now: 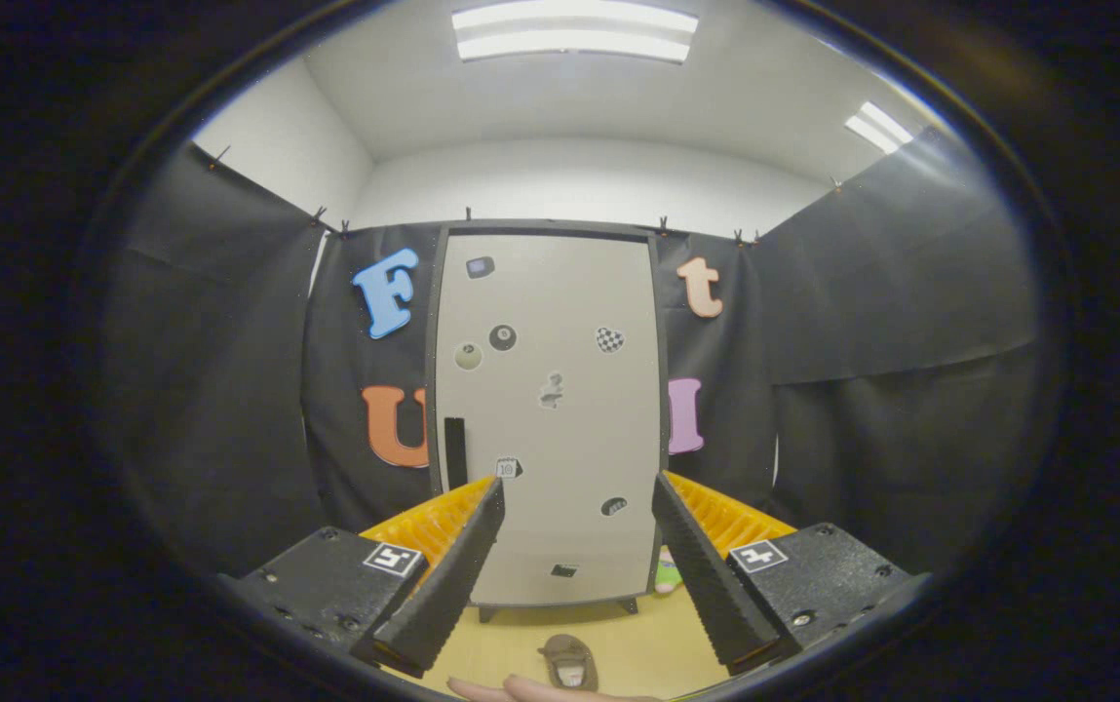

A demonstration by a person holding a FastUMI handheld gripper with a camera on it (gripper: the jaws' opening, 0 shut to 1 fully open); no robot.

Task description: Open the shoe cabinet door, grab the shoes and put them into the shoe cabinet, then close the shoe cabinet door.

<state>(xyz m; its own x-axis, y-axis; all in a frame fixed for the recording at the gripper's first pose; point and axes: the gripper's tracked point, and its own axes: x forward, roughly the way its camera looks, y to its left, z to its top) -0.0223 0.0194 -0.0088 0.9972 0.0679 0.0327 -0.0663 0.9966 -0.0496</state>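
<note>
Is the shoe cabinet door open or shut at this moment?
Shut. The cabinet door sits flush inside its dark frame, nothing of the inside showing. The gripper is open and apart from it, a shoe on the floor between its fingers.

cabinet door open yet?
No: the shoe cabinet door sits flush in its dark frame, handle untouched, and the open tool holds nothing, with the shoe on the floor.

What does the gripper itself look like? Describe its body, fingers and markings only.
The gripper has two long wedge-shaped fingers with finely ridged inner faces, backed by ribbed orange plastic. Each finger sits on a black textured block with screws and a small square black-and-white marker tag.
</note>
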